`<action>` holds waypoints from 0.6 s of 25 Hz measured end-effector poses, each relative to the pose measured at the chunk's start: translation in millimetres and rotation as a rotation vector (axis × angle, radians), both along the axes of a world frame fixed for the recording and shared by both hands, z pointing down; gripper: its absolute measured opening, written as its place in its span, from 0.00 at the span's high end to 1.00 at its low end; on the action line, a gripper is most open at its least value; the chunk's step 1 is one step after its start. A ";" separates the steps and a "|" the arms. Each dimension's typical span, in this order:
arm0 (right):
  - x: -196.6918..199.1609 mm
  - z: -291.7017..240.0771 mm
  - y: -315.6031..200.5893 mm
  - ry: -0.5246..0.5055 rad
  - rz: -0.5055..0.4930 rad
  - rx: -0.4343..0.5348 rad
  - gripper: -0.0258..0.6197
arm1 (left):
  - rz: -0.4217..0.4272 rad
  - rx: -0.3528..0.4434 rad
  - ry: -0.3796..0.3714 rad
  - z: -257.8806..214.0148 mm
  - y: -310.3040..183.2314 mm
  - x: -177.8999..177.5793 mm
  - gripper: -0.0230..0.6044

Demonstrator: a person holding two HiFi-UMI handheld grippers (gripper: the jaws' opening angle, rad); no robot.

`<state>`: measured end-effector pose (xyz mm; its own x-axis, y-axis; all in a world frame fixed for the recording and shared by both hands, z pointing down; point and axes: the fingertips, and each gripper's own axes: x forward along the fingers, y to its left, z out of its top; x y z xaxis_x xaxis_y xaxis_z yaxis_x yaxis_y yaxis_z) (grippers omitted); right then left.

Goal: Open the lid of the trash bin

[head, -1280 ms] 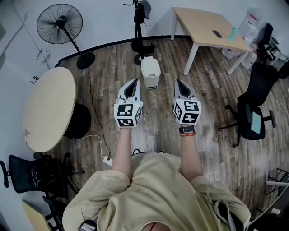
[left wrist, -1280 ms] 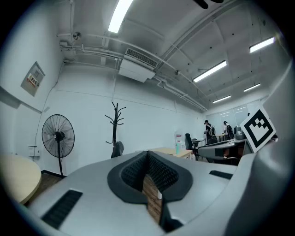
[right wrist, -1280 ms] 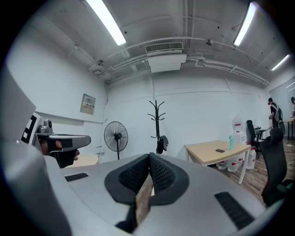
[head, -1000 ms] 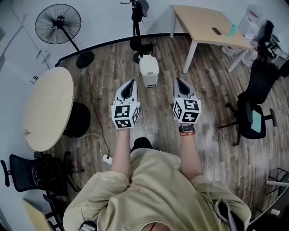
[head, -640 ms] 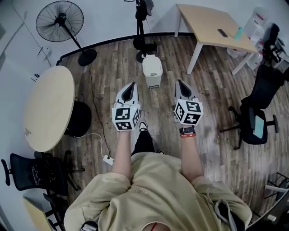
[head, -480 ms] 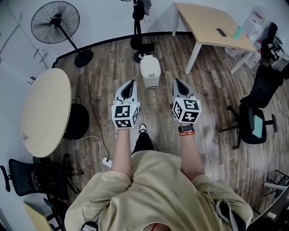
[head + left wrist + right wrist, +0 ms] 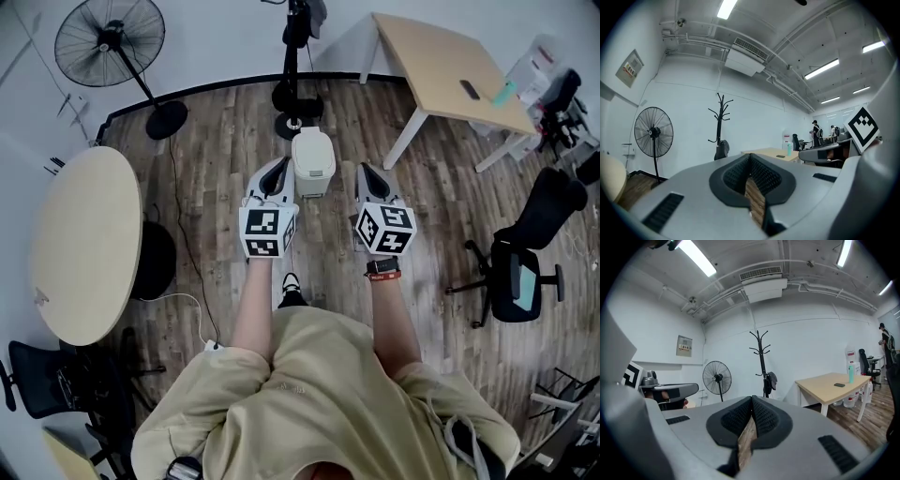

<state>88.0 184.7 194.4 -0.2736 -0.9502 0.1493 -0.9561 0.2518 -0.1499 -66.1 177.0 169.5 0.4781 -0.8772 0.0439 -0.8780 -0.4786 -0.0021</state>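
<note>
A small white trash bin stands on the wooden floor with its lid down, seen from above in the head view. My left gripper is just left of it and my right gripper just right of it, both held level and pointing forward. Each one's jaws meet at the tips with nothing between them. In the left gripper view my left gripper looks over the room, and the right gripper does the same in its own view. The bin is hidden in both gripper views.
A coat stand rises right behind the bin. A standing fan is at the far left, a round table at left, a rectangular desk at far right, an office chair at right. A cable lies on the floor.
The person has stepped forward: the bin now lies between the two grippers' tips instead of ahead of them. Both grippers stay shut and level.
</note>
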 end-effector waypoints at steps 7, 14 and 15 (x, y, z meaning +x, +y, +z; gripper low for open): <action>-20.4 5.2 -70.1 0.000 0.014 -0.012 0.93 | 0.034 -0.008 0.010 6.1 -75.4 -16.7 0.93; -46.2 17.7 -127.2 -0.001 0.036 -0.020 0.93 | 0.074 -0.025 0.002 22.7 -134.4 -38.6 0.93; -50.2 19.8 -132.6 0.001 0.036 -0.021 0.94 | 0.074 -0.028 0.003 25.5 -140.6 -42.5 0.93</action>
